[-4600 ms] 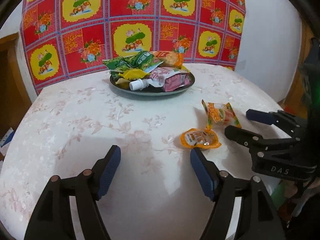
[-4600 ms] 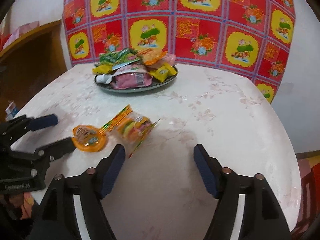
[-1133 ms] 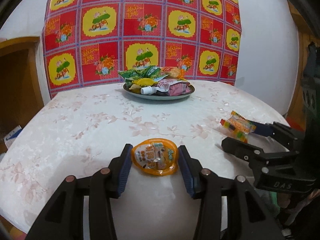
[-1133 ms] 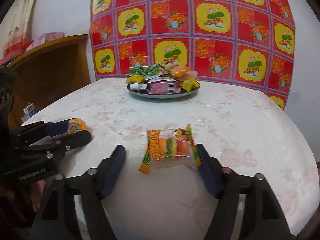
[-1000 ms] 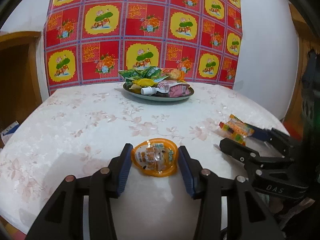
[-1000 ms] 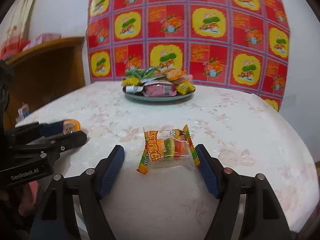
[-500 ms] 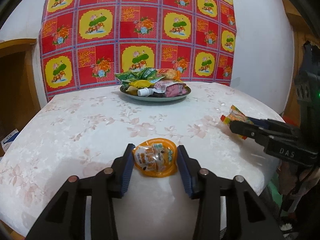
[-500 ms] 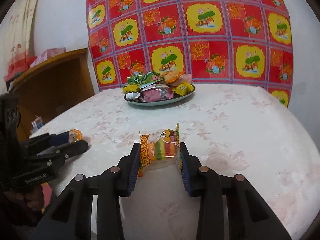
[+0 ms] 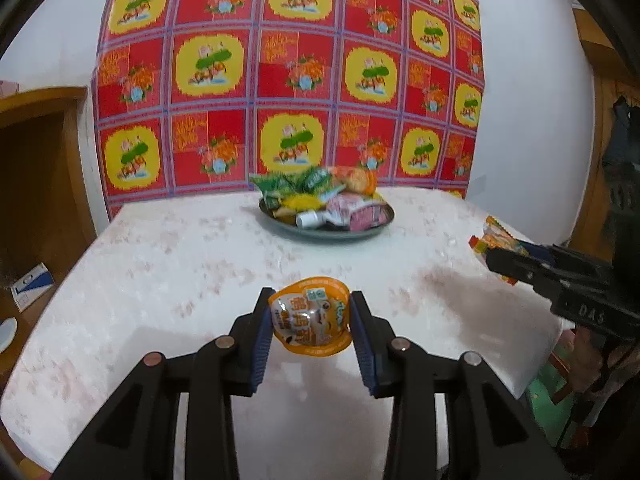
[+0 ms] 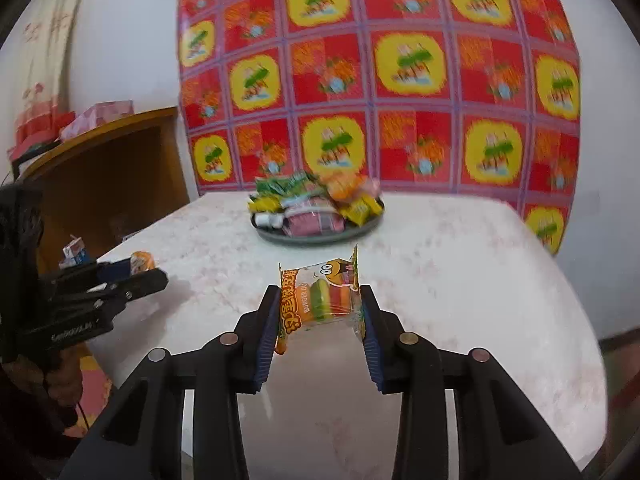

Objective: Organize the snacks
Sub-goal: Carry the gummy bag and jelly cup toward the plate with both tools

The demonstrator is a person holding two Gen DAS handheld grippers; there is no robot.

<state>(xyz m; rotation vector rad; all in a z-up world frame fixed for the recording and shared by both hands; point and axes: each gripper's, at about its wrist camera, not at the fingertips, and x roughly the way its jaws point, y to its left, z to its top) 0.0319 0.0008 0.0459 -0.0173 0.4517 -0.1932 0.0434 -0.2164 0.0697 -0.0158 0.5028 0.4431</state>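
Observation:
My left gripper (image 9: pixel 311 312) is shut on an orange jelly cup (image 9: pixel 310 322) and holds it above the near part of the table. My right gripper (image 10: pixel 319 308) is shut on a clear burger gummy packet (image 10: pixel 322 300), lifted off the table. A dark plate (image 9: pixel 328 232) piled with snack packets stands at the back of the table; it also shows in the right wrist view (image 10: pixel 320 236). The right gripper with its packet (image 9: pixel 496 240) shows at the right in the left wrist view. The left gripper with the cup (image 10: pixel 140 262) shows at the left in the right wrist view.
The round table (image 9: pixel 180 264) has a pale flowered cloth. A red and yellow patterned cloth (image 9: pixel 288 80) hangs behind it. A wooden cabinet (image 10: pixel 116 168) stands at the left, with a small carton (image 10: pixel 74 256) beside it.
Both grippers have lifted their snacks off the table and moved up and forward toward the plate. The right jaws closed on the gummy packet between one second ago and half a second ago.

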